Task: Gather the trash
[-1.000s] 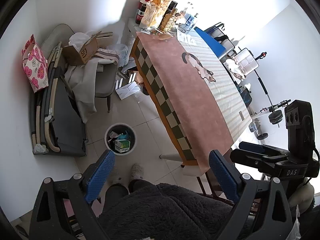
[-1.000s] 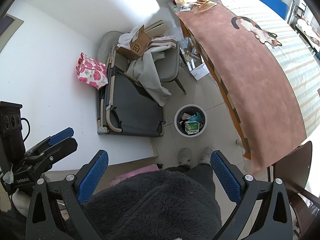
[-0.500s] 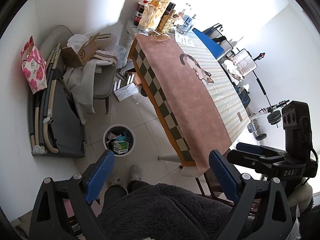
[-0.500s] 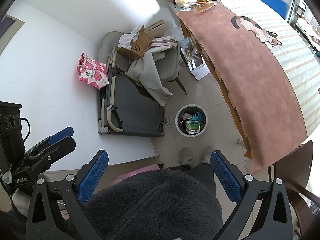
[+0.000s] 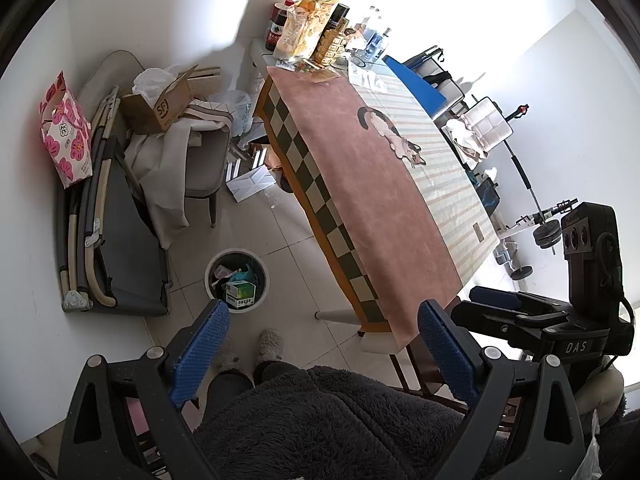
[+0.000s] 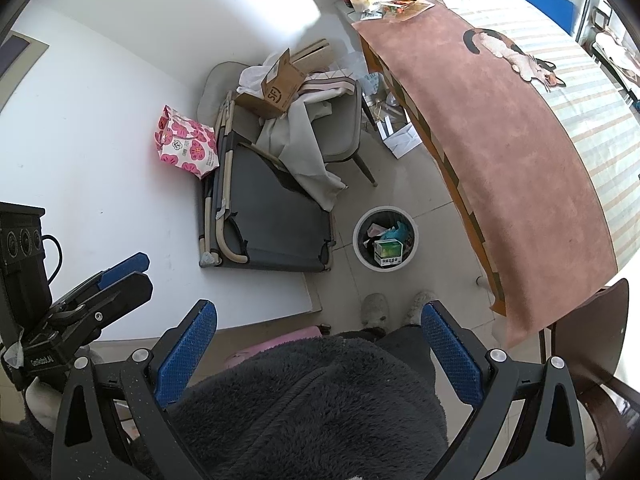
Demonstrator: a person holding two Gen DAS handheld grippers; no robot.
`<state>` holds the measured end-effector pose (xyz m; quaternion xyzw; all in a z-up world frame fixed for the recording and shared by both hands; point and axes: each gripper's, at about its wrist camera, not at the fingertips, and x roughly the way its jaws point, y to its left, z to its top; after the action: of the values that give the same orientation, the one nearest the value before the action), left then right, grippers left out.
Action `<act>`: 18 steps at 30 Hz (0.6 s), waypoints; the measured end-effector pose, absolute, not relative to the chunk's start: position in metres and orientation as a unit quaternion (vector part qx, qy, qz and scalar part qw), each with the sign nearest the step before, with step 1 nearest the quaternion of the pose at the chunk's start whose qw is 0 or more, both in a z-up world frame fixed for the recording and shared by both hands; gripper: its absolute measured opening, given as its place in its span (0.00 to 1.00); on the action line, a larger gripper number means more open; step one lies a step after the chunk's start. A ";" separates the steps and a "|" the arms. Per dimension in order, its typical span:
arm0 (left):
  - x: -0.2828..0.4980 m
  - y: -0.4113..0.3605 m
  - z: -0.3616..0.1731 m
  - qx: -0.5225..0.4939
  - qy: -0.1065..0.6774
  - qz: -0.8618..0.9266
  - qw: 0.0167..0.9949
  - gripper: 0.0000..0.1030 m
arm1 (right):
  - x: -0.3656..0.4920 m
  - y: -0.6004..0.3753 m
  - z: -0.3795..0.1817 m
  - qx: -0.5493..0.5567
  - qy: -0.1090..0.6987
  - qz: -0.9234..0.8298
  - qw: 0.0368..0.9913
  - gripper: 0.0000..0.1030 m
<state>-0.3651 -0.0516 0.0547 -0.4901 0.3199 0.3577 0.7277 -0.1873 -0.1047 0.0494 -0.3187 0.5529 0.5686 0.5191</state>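
Observation:
A white trash bin stands on the tiled floor beside the table, holding a green-and-white carton and crumpled scraps. White paper lies on the floor under the table's edge. My left gripper hangs high over the floor near the bin, open, with nothing between its blue pads. My right gripper is open and empty too, at the same height. Each gripper shows side-on at the edge of the other's view.
A long table under a pink cloth runs along the right, with snack bags and bottles at its far end. On the left are a chair with a cardboard box, a folded cot and a flowered bag. A person's dark fleece and slippers are below.

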 end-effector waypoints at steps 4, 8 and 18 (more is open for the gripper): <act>-0.365 -0.050 0.055 -0.489 0.320 0.357 0.729 0.94 | -0.184 -0.102 0.050 -0.315 0.553 0.568 0.521 1.00; -0.365 -0.050 0.055 -0.488 0.320 0.356 0.729 0.94 | -0.184 -0.101 0.051 -0.316 0.553 0.569 0.521 1.00; -0.365 -0.049 0.056 -0.487 0.319 0.357 0.731 0.94 | -0.184 -0.100 0.050 -0.315 0.553 0.568 0.522 1.00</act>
<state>-0.3652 -0.0487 0.0559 -0.4868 0.3192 0.3567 0.7307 -0.1845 -0.1003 0.0503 -0.3145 0.5532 0.5680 0.5219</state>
